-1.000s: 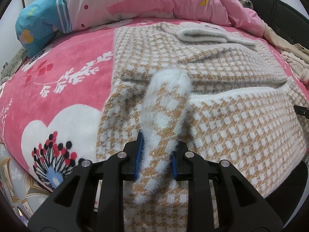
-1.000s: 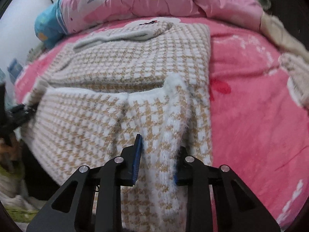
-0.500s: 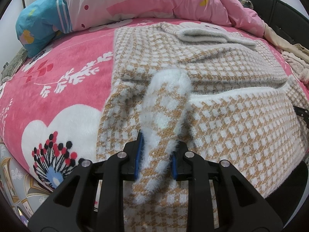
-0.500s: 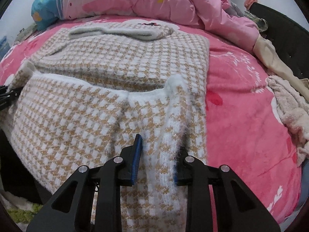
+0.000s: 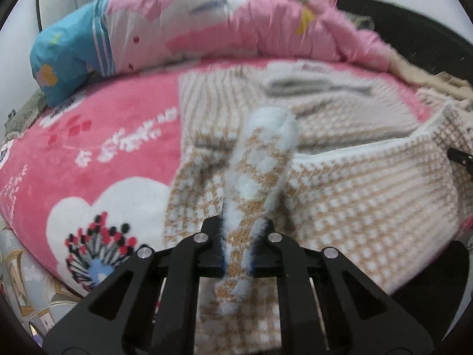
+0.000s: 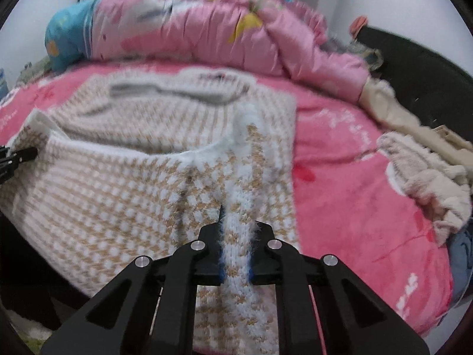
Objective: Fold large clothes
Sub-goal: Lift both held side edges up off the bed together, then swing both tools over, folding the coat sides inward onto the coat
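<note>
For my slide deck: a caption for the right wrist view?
Right gripper shut on a fuzzy checked sweater's hem, lifted over a pink bed; left gripper holds the far corner.

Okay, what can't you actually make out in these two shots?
- Left wrist view: the sweater collar is smeared by motion blur; the right tool is cut off at the frame edge.
- Right wrist view: the collar label is blurred and unreadable; the sweater's near hem is hidden behind the right tool.

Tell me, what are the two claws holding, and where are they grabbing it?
Both hold the fuzzy checked sweater by its bottom hem: the left claw pinches the left corner, the right claw the right corner.
</note>
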